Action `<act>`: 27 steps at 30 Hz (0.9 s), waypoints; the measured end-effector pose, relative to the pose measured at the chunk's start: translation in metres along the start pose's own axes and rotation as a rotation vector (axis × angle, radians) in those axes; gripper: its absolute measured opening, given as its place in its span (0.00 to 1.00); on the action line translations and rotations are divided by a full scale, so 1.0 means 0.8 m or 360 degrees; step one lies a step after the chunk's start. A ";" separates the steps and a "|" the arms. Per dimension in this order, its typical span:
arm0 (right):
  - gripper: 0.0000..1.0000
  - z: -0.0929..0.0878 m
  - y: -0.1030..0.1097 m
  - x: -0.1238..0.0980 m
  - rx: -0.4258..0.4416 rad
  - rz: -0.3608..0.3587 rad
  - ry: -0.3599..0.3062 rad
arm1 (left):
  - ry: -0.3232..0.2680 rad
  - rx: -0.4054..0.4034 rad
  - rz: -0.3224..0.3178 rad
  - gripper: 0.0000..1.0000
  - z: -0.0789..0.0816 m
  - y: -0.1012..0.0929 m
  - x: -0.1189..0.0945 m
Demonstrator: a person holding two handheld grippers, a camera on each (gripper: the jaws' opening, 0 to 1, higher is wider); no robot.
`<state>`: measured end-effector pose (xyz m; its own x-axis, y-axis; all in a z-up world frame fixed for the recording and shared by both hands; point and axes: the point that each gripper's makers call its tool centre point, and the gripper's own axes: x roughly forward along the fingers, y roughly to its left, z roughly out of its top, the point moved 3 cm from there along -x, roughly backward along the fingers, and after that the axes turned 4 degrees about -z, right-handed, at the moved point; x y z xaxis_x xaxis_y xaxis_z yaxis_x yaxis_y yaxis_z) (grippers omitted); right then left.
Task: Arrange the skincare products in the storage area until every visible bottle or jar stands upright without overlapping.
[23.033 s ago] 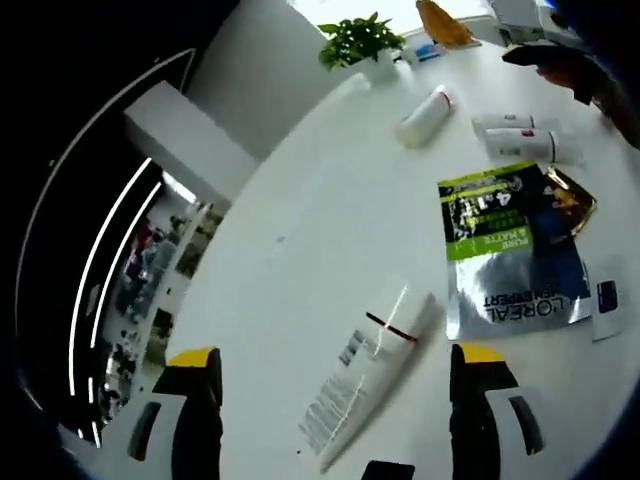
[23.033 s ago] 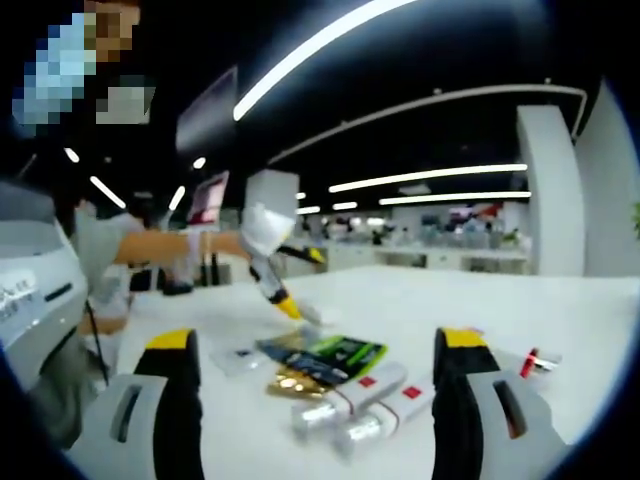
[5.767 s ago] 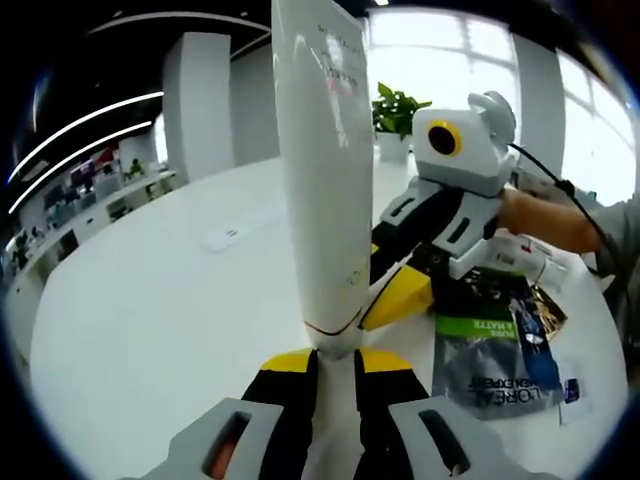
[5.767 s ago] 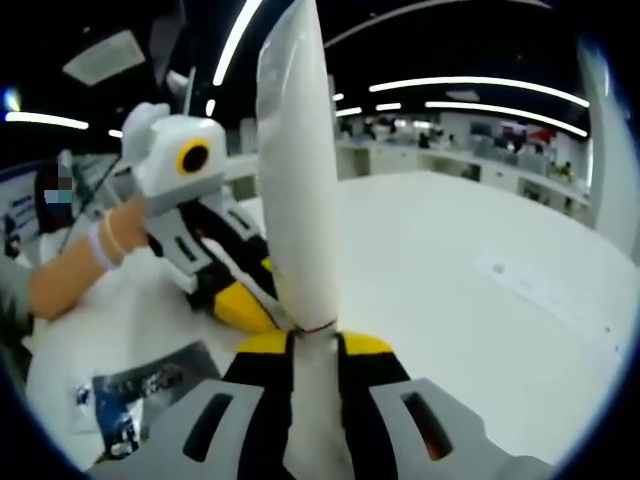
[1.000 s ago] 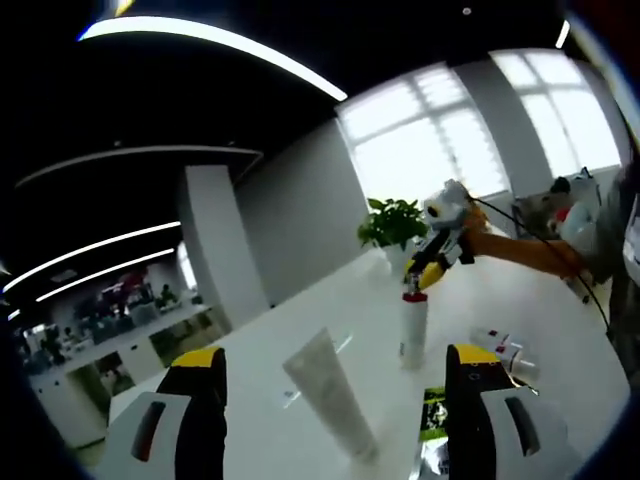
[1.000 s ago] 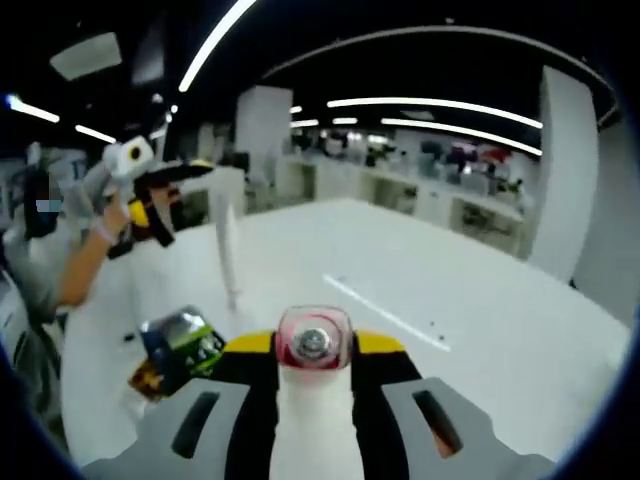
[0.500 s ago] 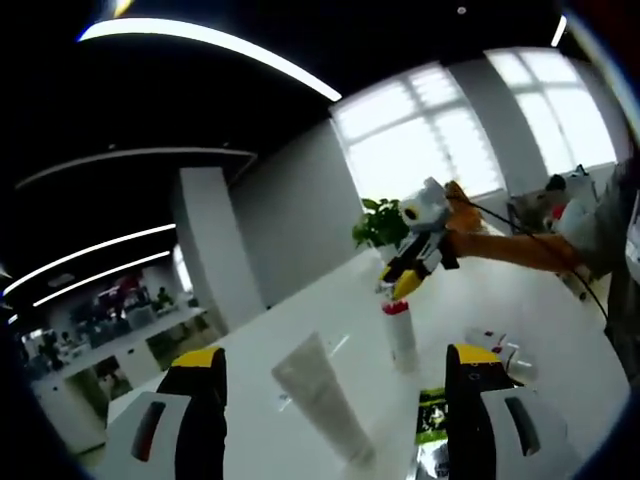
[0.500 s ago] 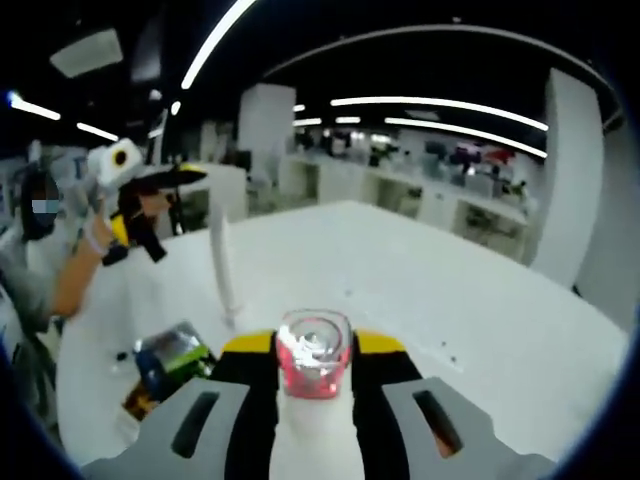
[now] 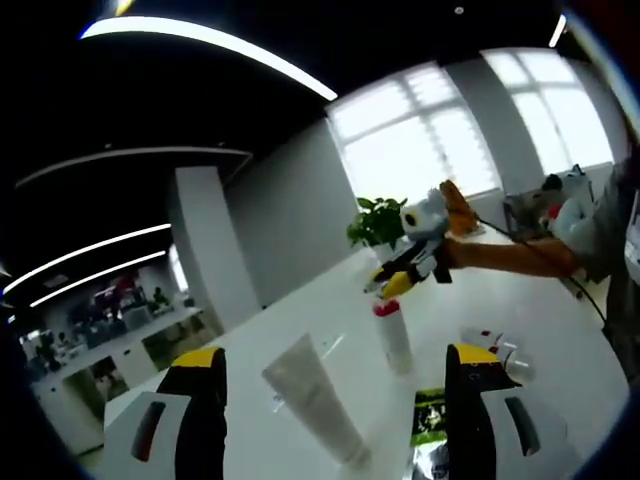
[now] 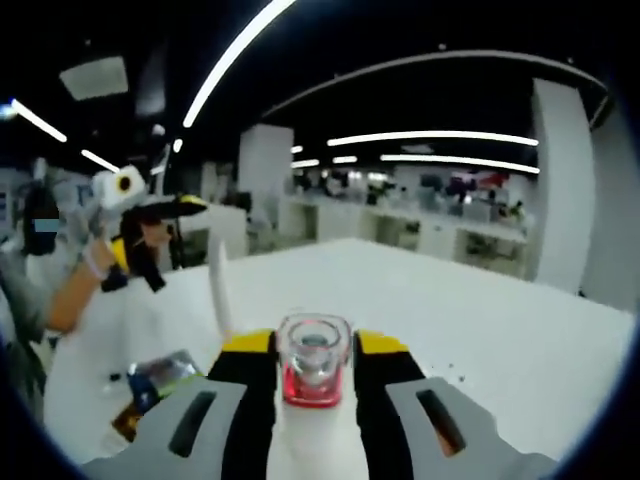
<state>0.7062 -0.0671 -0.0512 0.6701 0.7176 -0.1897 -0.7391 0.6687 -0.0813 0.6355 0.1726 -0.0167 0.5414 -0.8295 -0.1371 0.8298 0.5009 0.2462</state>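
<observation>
No words or numbers can be read here. The green and black packet [image 9: 431, 418] lying on the table [image 9: 300, 330] has print on it, but it is too small and blurry to make out. The white tube [image 9: 313, 398] looks plain.

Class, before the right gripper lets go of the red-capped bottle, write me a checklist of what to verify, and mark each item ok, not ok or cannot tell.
1. Right gripper shut on the red-capped bottle: ok.
2. Bottle upright: ok, near vertical in the left gripper view.
3. Bottle base resting on the white table: cannot tell.
4. White tube standing, apart from the bottle: ok.
5. Left gripper open, away from both: ok.
6. All products upright: not ok, another bottle lies beside the green sachet.
</observation>
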 end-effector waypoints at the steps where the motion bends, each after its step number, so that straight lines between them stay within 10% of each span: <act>1: 0.39 -0.002 -0.002 0.001 0.0016 -0.0002 -0.0019 | 0.0001 0.0004 -0.0002 0.93 0.000 -0.002 0.001; 6: 0.57 -0.028 0.008 0.004 0.0060 0.0058 0.0050 | -0.0003 0.0012 -0.0006 0.93 0.001 -0.002 0.002; 18: 0.28 -0.113 0.013 0.014 0.0104 0.0091 0.0306 | 0.0017 0.0019 -0.0016 0.90 -0.002 -0.011 0.009; 27: 0.26 -0.119 0.017 0.018 0.0084 0.0135 0.0163 | 0.0141 0.0093 -0.0161 0.93 -0.004 -0.058 0.037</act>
<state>0.6992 -0.0665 -0.1478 0.5931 0.7501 -0.2926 -0.7862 0.6179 -0.0095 0.6136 0.1258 -0.0348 0.4674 -0.8487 -0.2476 0.8728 0.3985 0.2817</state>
